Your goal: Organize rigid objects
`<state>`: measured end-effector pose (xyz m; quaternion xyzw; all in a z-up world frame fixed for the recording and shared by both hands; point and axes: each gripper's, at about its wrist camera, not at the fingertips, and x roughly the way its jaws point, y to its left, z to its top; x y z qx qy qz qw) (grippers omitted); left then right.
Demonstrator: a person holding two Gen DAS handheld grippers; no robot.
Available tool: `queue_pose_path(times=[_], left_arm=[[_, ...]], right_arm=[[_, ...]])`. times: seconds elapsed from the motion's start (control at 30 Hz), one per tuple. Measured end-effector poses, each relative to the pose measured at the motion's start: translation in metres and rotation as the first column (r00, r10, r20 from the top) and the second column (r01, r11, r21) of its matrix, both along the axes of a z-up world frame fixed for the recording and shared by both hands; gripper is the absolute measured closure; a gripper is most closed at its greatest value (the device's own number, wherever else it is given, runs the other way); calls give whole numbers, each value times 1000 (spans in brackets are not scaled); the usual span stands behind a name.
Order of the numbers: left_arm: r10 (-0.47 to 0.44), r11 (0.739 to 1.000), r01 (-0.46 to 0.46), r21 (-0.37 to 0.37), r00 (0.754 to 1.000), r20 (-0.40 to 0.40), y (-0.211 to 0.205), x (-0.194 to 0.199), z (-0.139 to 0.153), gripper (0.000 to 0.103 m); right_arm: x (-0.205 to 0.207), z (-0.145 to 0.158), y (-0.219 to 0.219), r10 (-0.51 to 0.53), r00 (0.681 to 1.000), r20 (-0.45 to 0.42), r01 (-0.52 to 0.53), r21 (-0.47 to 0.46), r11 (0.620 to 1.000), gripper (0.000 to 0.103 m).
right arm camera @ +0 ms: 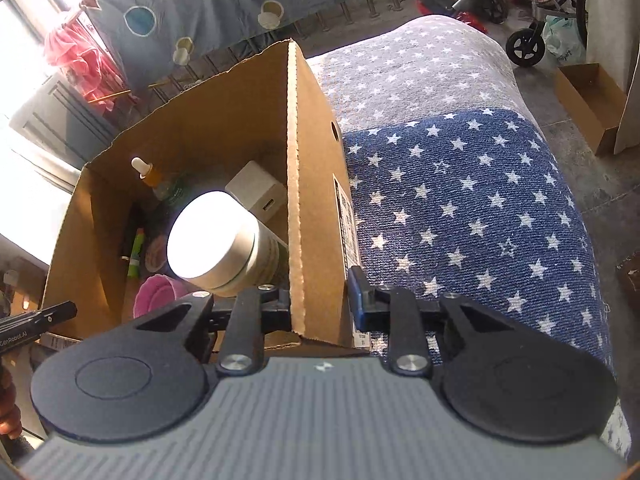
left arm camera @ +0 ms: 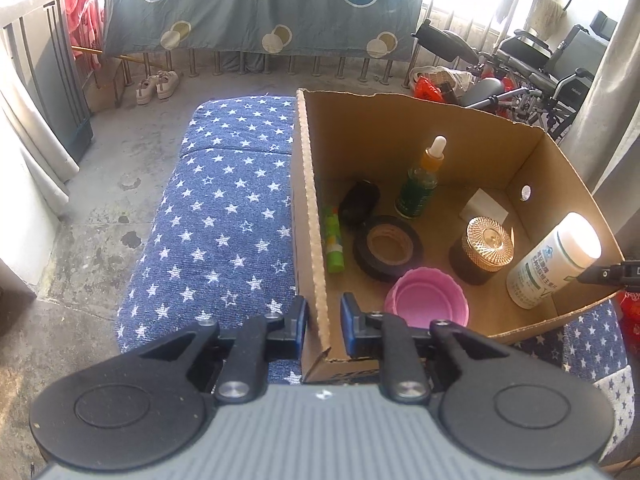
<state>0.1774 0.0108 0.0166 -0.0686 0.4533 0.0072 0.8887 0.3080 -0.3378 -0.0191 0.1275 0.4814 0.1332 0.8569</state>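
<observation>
Left gripper (left arm camera: 323, 322) astride the left wall of the cardboard box (left arm camera: 308, 200), fingers slightly apart, not pressing. Right gripper (right arm camera: 320, 298) likewise astride the right wall, not clamped. Inside, lower right of the left view: white bottle (left arm camera: 554, 256) leaning, long axis tilted, cap toward upper right. At center: dropper bottle (left arm camera: 420, 184) upright.
</observation>
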Motion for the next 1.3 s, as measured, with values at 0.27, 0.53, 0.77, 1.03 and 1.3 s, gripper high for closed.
queue_pose_path(times=[0.27, 0.53, 0.77, 1.03, 1.3], left_arm=[[-11, 1000, 11, -14, 1000, 3, 0, 1, -1, 87], [-21, 1000, 21, -14, 1000, 5, -2, -8, -2, 86], [-22, 1000, 22, -16, 1000, -4, -2, -8, -2, 85], [-22, 1000, 22, -7, 1000, -6, -1, -8, -1, 85], [-24, 1000, 24, -12, 1000, -8, 2, -12, -2, 84]], right_arm=[[-24, 2, -1, -2, 1000, -1, 2, -24, 1000, 80], [-32, 1, -8, -13, 1000, 0, 13, 11, 1000, 79], [-38, 1, -10, -19, 1000, -7, 19, 25, 999, 78], [-46, 3, -11, -22, 1000, -12, 22, 33, 999, 77], [-53, 5, -11, -7, 1000, -20, 8, 27, 1000, 77]])
